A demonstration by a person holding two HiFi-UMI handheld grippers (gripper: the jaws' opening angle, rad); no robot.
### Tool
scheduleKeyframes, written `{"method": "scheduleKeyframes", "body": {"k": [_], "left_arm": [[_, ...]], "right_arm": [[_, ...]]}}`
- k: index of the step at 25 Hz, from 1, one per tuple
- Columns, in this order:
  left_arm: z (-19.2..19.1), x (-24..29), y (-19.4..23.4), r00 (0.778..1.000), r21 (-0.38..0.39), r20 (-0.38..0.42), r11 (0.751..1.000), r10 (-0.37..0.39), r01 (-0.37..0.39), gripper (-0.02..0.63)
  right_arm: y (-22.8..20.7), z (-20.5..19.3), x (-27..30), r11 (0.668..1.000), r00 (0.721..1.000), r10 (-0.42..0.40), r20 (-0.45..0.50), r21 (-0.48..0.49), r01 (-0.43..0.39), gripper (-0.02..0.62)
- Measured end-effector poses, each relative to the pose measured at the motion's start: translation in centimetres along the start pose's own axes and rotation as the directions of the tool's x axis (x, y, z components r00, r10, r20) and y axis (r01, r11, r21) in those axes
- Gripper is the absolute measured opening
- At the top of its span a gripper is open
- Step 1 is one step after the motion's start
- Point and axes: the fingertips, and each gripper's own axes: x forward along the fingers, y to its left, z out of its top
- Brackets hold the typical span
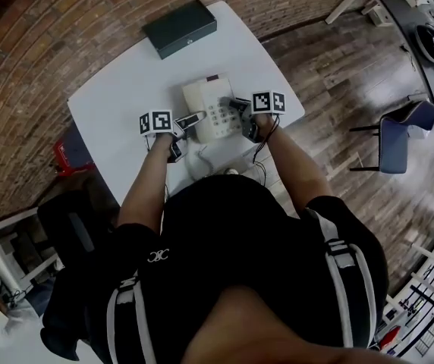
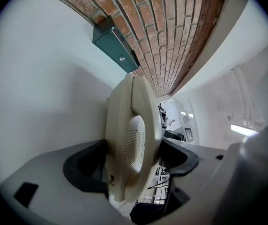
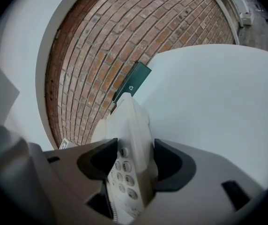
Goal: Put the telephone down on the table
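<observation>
Person's torso (image 1: pixel 232 264) in a black shirt fills the near part of the head view, with both forearms reaching out over a white table (image 1: pixel 126 89).

Left gripper (image 1: pixel 190 120): jaws pressed onto the cream handset (image 2: pixel 131 135), one on each flank. The left gripper view shows the handset edge-on, with its speaker grille facing the right jaw. Marker cube (image 1: pixel 156 122) sits just near of the jaws.

Right gripper (image 1: pixel 240 109): jaws pinching the right edge of the telephone (image 1: pixel 215 105). The right gripper view shows the keypad (image 3: pixel 122 179) between the two dark pads, with the body running away from the camera. Its own marker cube (image 1: pixel 268 101) sits at the telephone's right side.

Telephone position: over the middle of the table towards its near edge, between the two grippers, with the handset along its left side. Whether the base rests on the surface or is held just clear cannot be told from these views. A pale cord (image 1: pixel 198 161) trails from the near left of the telephone towards the person.

Other items: a dark green box (image 1: pixel 179 27) lies flat on the far part of the table, well apart from the telephone. A red object (image 1: pixel 69 156) stands on the floor at the table's left side. A blue chair (image 1: pixel 399 135) stands well off to the right. The floor (image 1: pixel 50 36) is brick.
</observation>
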Motion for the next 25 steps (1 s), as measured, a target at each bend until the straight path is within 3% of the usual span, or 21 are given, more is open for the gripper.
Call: {"method": "scheduleKeyframes", "body": {"k": [10, 14, 17, 19, 20, 21, 23, 25], "left_arm": [[0.0, 0.1, 0.6, 1.000, -0.033, 0.029, 0.999, 0.000, 0.001, 0.364], [0.2, -0.6, 0.5, 0.996, 0.035, 0.082, 0.998, 0.040, -0.043, 0.364], [1.3, -2.2, 0.3, 0.982, 0.106, 0.161, 0.988, 0.094, -0.112, 0.364], [2.2, -3.8, 0.1, 0.960, 0.151, 0.235, 0.970, 0.153, -0.192, 0.360], [2.7, -4.7, 0.2, 0.942, 0.167, 0.273, 0.955, 0.195, -0.246, 0.313], [3.1, -5.7, 0.2, 0.919, 0.180, 0.311, 0.934, 0.244, -0.308, 0.221], [4.2, -7.4, 0.1, 0.862, 0.200, 0.383, 0.881, 0.333, -0.429, 0.088], [5.1, -8.9, -0.8, 0.806, 0.227, 0.454, 0.826, 0.379, -0.516, 0.032]], "right_arm": [[-0.7, -0.4, 0.4, 0.999, 1.000, 0.008, -0.009, 0.033, -0.008, 0.227], [-0.7, -0.2, 0.0, 1.000, 1.000, -0.025, -0.012, -0.018, 0.025, 0.227], [-0.7, 1.2, -1.3, 0.997, 0.996, -0.064, 0.057, -0.049, 0.066, 0.227], [-0.1, 2.7, -2.5, 0.993, 0.987, -0.085, 0.136, -0.074, 0.096, 0.227], [0.4, 3.5, -3.3, 0.989, 0.979, -0.095, 0.183, -0.094, 0.114, 0.225], [1.0, 4.4, -4.1, 0.983, 0.968, -0.105, 0.228, -0.121, 0.135, 0.193], [2.7, 5.8, -5.5, 0.963, 0.947, -0.117, 0.299, -0.200, 0.182, 0.047], [4.9, 6.6, -6.5, 0.933, 0.930, -0.105, 0.353, -0.287, 0.215, 0.010]]}}
